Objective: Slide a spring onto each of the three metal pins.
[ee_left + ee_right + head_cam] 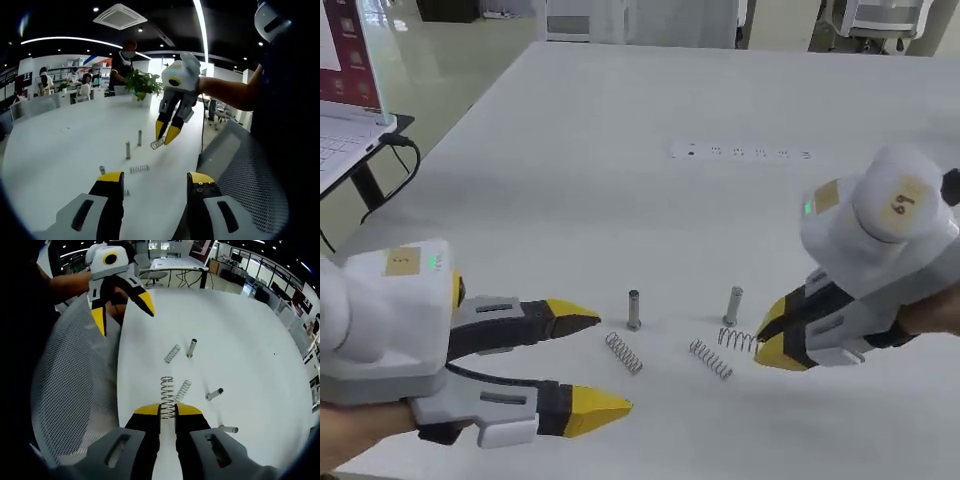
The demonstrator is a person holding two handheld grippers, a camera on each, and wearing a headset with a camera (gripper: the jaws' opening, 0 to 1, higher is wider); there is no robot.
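Toward the near edge of the desk [620,150], three pins and three springs can be counted. No spring has yet been slid onto a pin, so all three pairings are judged to be left. As seen in the right gripper view, the pins are spread in a loose line and all are bare: the far pin [191,348], the middle pin [214,394] and the near pin [228,429]. One loose spring [172,353] is found just beside the far pin, and a second loose spring [183,390] is found between the far and middle pins. The third spring [167,387] is gripped by one end in the right claw [167,410], whose jaws are pinched almost together on it, so the first threading is judged to be in hand. The left claw [155,177] is spread wide with nothing held, and is positioned near the far pin.
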